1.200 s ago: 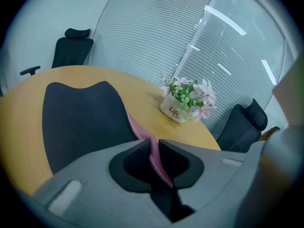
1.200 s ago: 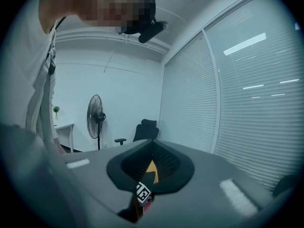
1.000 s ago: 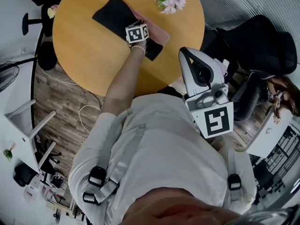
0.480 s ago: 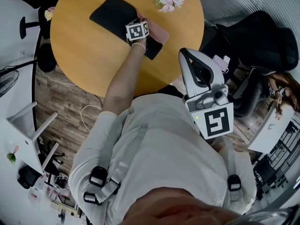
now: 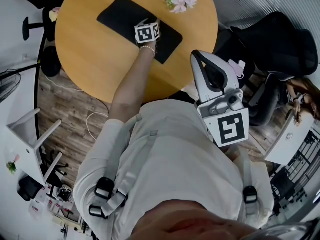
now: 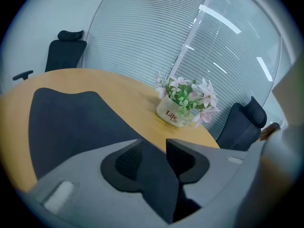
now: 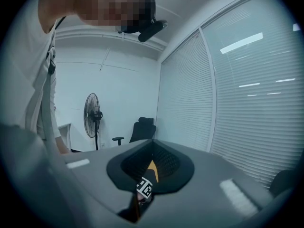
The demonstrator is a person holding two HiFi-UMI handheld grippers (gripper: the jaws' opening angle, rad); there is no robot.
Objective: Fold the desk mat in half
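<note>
Op: Nearest first. Right side?

Obs: Your right gripper [image 7: 152, 163] hung close at your chest, off the table. Jaws were closed to a slit, with nothing in them.

Op: Left?

Obs: Your left gripper [image 6: 154, 148] was out over the mat's [image 5: 120, 16] near right part. Its jaws were opening. The dark mat lay under and between them, but the pads were not pressing it, so it was released.

Op: The mat itself?

Obs: It lay flat on the round table [image 5: 85, 49], black face up. No doubled edge or crease showed, so I judged the fold not yet made. The flower pot [image 6: 172, 114] stood just beyond its far side, apart from it. Chairs and blinds were behind.

Op: Which step, then?

Obs: You were at the start of a grasp, by my reading. The next move called for you to close on one short edge, lift it clear, and carry it across to meet the opposite edge. Keep the sweep low past the pot.
</note>
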